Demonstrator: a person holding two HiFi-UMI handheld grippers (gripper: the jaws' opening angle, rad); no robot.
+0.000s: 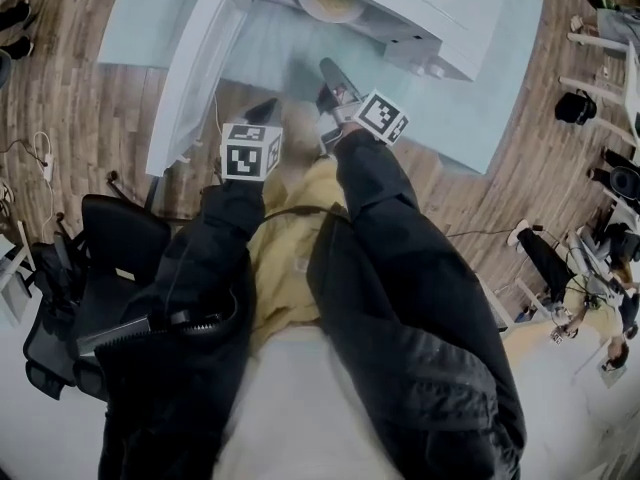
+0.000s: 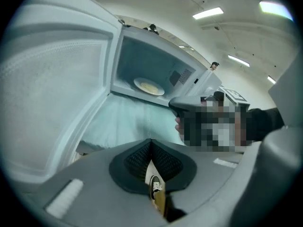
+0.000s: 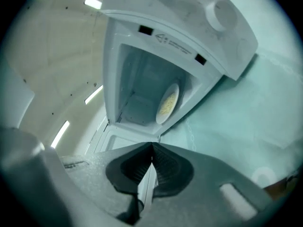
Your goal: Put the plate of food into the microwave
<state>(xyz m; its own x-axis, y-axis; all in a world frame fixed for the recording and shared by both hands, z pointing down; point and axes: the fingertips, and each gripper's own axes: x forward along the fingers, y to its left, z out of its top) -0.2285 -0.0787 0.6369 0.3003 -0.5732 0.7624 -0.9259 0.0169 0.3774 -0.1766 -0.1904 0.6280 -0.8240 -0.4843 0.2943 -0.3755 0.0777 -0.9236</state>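
The white microwave (image 1: 420,13) stands on a pale green table (image 1: 490,108) with its door (image 1: 195,68) swung wide open to the left. The plate of yellow food (image 1: 328,3) lies inside the cavity; it also shows as the plate (image 2: 149,86) in the left gripper view and the plate (image 3: 168,103) in the right gripper view. My left gripper (image 1: 263,110) is shut and empty, held before the door's lower edge. My right gripper (image 1: 336,74) is shut and empty too, pointing at the opening from short of it. Neither touches the plate.
The open door (image 2: 52,93) fills the space to my left. A black office chair (image 1: 110,258) stands on the wooden floor at the left. A seated person (image 1: 590,308) and some gear are at the far right.
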